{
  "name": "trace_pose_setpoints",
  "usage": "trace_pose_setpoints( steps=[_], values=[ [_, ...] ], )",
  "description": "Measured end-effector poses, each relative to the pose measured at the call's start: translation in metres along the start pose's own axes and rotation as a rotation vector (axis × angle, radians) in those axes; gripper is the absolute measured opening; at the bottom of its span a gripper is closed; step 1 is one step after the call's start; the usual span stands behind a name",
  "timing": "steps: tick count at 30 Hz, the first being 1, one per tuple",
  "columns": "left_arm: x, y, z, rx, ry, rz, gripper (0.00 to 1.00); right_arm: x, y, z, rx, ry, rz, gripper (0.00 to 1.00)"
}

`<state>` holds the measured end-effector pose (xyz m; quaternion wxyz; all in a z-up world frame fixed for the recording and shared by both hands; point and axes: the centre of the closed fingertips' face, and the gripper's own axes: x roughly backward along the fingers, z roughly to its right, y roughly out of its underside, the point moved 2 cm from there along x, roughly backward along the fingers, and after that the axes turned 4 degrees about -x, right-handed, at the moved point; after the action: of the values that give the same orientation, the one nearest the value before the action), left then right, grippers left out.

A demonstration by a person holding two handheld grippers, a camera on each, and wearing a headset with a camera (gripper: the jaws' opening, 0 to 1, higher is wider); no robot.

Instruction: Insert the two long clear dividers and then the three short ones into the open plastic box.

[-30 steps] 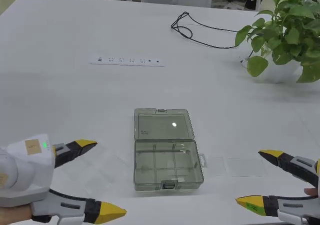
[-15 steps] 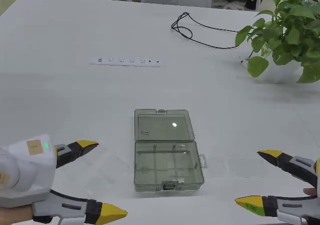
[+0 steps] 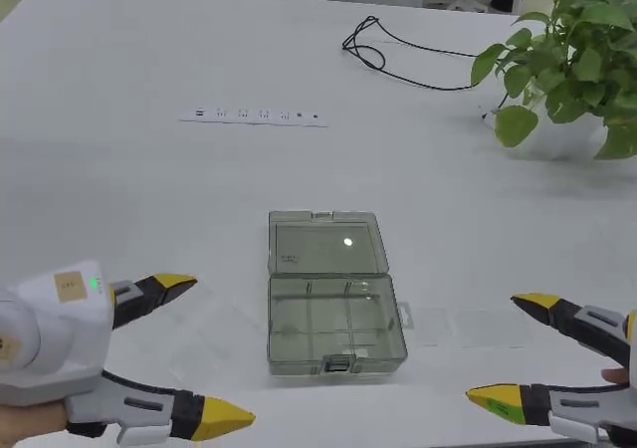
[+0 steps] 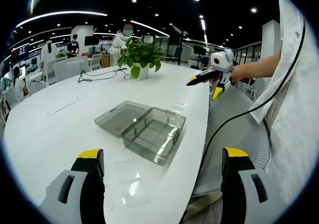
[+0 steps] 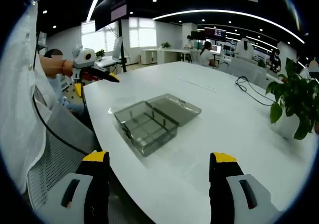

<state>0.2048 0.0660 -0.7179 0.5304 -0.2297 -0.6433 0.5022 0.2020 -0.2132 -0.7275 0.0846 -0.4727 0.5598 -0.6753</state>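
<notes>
On the white tabletop (image 3: 129, 189), near the middle of the head view, sits the open plastic box (image 3: 335, 331). Its smoky clear lid (image 3: 326, 242) is folded back flat at 12 o'clock from the base. Faint lines cross the base, but I cannot tell whether they are dividers or moulded slots.

Clear dividers (image 3: 488, 329) lie flat on the tabletop at 3 o'clock from the box, just beside it. More clear pieces (image 3: 214, 334) lie at 9 o'clock and are hard to make out.

The left gripper (image 3: 216, 351) hangs at 8 o'clock from the box, apart from it. Its yellow-tipped fingers (image 3: 221, 418) are spread wide with nothing between them. The right gripper (image 3: 495, 348) hangs at 4 o'clock, its fingers likewise spread and empty. Both gripper views agree, each showing its two fingers wide apart with the box lying ahead between them.

Farther off lie a white power strip (image 3: 254, 115) at 11 o'clock and a black cable (image 3: 398, 60) at 12 o'clock. A potted plant (image 3: 572, 60) stands at 2 o'clock.
</notes>
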Motion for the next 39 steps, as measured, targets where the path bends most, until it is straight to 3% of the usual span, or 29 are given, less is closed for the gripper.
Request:
trace_pose_setpoints(
  steps=[16,39],
  values=[
    [-0.0045,0.0052,0.0005,0.013,0.013,-0.004,1.00,-0.0031,0.0014,-0.0023,-0.007,-0.009,-0.004,0.83],
    [-0.0085,0.0014,-0.0015,0.006,0.018,-0.007,1.00,-0.0027,-0.0011,-0.0003,-0.010,-0.004,0.005,0.83]
  ],
)
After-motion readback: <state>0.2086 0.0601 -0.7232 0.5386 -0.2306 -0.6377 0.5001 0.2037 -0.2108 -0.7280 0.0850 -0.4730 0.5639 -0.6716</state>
